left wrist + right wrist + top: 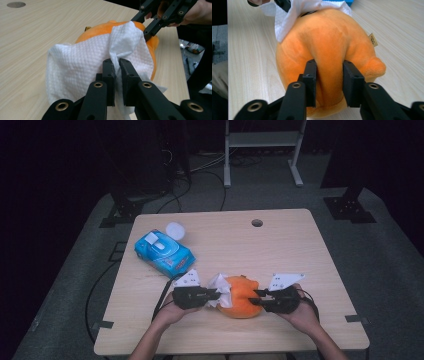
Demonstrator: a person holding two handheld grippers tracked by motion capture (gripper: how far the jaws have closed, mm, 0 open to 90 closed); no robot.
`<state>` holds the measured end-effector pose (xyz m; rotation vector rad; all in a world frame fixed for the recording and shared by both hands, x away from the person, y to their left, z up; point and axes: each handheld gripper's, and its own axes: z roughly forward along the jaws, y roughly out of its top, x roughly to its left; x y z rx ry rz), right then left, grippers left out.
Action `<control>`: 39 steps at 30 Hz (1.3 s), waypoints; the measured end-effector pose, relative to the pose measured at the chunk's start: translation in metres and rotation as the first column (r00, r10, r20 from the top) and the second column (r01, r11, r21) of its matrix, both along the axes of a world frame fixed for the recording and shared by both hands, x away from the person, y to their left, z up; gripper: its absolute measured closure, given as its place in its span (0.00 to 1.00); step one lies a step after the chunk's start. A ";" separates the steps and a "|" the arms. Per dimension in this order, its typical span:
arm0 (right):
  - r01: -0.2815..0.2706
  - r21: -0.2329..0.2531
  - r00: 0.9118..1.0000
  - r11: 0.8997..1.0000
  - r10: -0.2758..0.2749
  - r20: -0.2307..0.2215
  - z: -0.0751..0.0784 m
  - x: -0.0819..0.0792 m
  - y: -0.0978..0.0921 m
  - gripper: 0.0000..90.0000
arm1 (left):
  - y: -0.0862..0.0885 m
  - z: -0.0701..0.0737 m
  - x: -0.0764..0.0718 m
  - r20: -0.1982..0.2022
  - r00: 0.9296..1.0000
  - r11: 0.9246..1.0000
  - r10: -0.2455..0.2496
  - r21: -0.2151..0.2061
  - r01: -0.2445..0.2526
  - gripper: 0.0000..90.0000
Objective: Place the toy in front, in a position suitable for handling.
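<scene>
The left gripper (117, 65) pinches a white wipe (82, 65) against the orange plush toy (329, 45), which the right gripper (329, 75) squeezes from three o'clock.

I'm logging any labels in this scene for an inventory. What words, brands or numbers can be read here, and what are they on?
No text can be read.
Tag sewn on the orange plush toy: dark marks, too small and blurred to read.
Blue wipes pack: white patches on the top and a lighter print on its side, too small to read.
White wipe, held over the toy by the left hand-held gripper: embossed pattern, no print.
</scene>
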<state>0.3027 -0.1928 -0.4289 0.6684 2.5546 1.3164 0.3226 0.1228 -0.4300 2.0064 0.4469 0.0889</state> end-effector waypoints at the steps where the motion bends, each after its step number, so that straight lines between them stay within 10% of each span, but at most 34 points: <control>1: 0.000 0.000 1.000 1.000 0.000 0.000 0.000 0.000 0.000 0.77 | 0.000 0.000 0.000 -0.010 1.000 1.000 -0.009 -0.014 0.009 0.92; 9: -0.052 0.049 0.997 0.997 0.055 -0.047 0.011 -0.005 0.008 0.85 | -0.024 0.014 -0.017 0.014 0.992 0.991 -0.128 -0.041 0.129 0.92; 26: 0.077 0.089 0.988 0.993 -0.064 -0.137 0.001 0.013 -0.008 0.83 | -0.003 0.004 -0.003 -0.030 0.999 0.998 -0.026 -0.056 0.024 0.91; 33: 0.042 0.073 0.994 0.996 -0.034 -0.100 0.003 0.006 0.004 0.83 | -0.030 0.011 -0.018 -0.001 0.992 0.992 -0.123 -0.043 0.122 0.91; 39: 0.016 0.038 0.998 0.999 -0.014 -0.058 0.005 0.000 0.008 0.83 | -0.029 0.008 -0.016 0.023 0.994 0.995 -0.104 0.008 0.104 0.91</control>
